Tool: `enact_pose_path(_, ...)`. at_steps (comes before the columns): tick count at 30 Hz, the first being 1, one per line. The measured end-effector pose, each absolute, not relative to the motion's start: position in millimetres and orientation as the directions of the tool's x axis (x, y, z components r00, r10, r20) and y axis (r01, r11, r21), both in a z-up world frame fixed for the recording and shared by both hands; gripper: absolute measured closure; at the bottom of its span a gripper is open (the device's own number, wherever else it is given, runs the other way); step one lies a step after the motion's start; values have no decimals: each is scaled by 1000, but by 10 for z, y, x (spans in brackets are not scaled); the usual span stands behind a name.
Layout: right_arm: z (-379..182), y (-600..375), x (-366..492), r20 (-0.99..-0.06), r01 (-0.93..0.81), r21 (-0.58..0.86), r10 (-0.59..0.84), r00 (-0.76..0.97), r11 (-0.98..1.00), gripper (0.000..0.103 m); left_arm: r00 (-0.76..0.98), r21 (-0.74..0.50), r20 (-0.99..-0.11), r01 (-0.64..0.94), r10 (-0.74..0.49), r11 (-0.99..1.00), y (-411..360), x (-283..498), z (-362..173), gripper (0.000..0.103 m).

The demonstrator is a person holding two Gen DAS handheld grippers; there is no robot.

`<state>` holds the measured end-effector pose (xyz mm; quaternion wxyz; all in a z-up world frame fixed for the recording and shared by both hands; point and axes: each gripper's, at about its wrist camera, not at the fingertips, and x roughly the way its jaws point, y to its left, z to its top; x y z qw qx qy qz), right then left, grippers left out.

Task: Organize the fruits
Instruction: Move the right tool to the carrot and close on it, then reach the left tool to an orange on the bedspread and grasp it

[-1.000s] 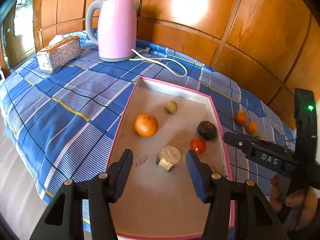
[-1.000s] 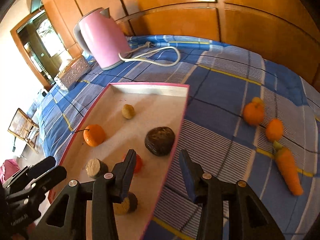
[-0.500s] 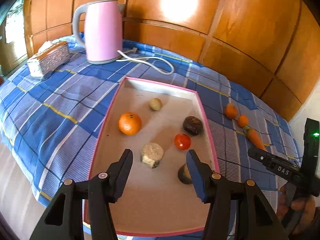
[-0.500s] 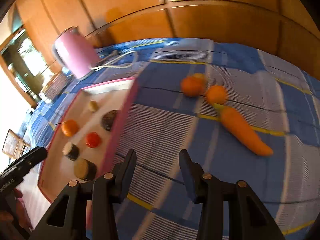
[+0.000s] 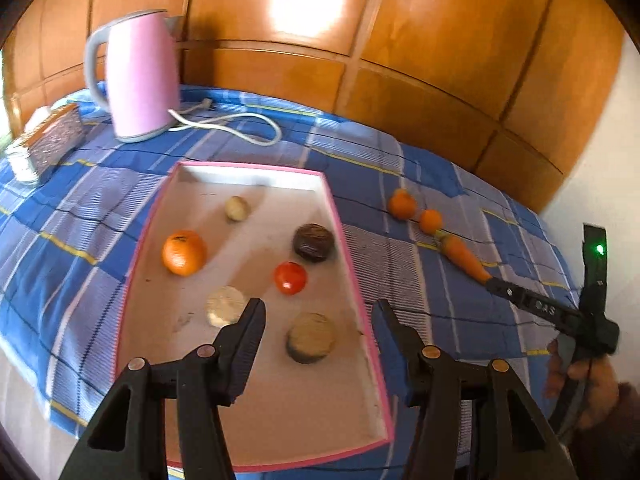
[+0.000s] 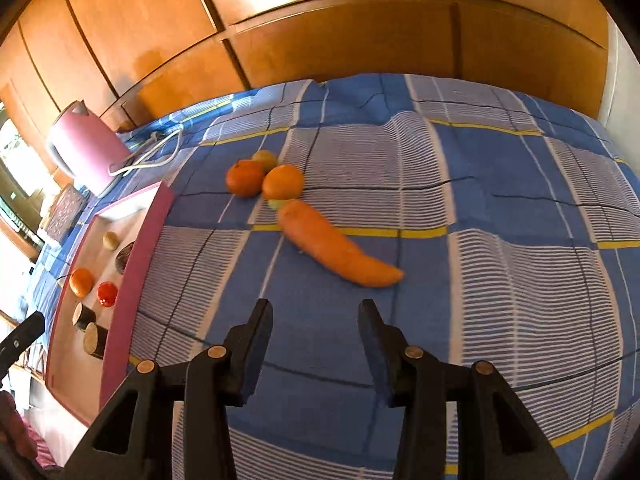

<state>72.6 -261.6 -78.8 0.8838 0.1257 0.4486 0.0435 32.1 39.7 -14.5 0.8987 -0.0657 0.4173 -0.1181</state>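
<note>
A pink-rimmed tray (image 5: 348,240) (image 6: 136,264) lies on the blue checked cloth. It holds an orange (image 5: 184,252), a red tomato (image 5: 290,277), a dark round fruit (image 5: 314,242), a small tan fruit (image 5: 237,208) and two cut pieces (image 5: 311,337). Two oranges (image 6: 245,178) (image 6: 283,182), a small yellow-green fruit (image 6: 264,157) and a carrot (image 6: 336,249) (image 5: 464,258) lie on the cloth right of the tray. My left gripper (image 5: 318,324) is open and empty over the tray's near end. My right gripper (image 6: 316,322) is open and empty, just short of the carrot.
A pink kettle (image 5: 136,80) (image 6: 86,152) with a white cord (image 5: 240,124) stands at the back left. A silver tissue box (image 5: 52,140) sits at the far left. A wood panel wall (image 5: 360,60) runs behind the table.
My right gripper has swung right, from over the tray to the carrot and oranges on the cloth. My left gripper has pulled back and turned slightly right. Both stay open.
</note>
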Motion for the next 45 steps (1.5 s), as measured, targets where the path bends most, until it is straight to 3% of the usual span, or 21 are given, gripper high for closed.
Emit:
enact_pose_path(9, -676, -2458, 971, -773, -85, 106, 136, 620, 991, 58, 579, -234, -747, 230, -326, 944, 181, 354, -186, 48)
enact_pose_path(18, -995, -2278, 1387, -833, -189, -69, 48, 552, 979, 58, 549, -229, -762, 267, -343, 936, 67, 420, -200, 48)
enact_pose_path(22, -988, -2366, 1348, -823, -153, -77, 23, 567, 985, 71, 531, -243, -767, 278, -360, 929, -35, 537, -192, 48)
enact_pose_path(25, -980, -2502, 1265, -814, -66, -97, -41, 579, 993, 74, 510, -259, -775, 283, -373, 924, -123, 644, -197, 57)
enact_pose_path(31, -995, -2796, 1131, -801, 24, 21, 2, 598, 999, 74, 462, -298, -786, 298, -410, 907, -315, 894, -209, 78)
enact_pose_path(38, -1081, -2831, 1100, -779, 11, 76, 53, 624, 997, 73, 426, -334, -800, 270, -423, 903, -503, 1285, -239, 76)
enact_pose_path(41, -1082, -2844, 1087, -774, 17, 91, 60, 630, 996, 73, 436, -341, -797, 245, -417, 908, -591, 1472, -248, 54)
enact_pose_path(45, -1088, -2867, 1089, -769, 23, 111, 71, 635, 994, 73, 439, -318, -806, 246, -398, 916, -746, 1706, -284, 53)
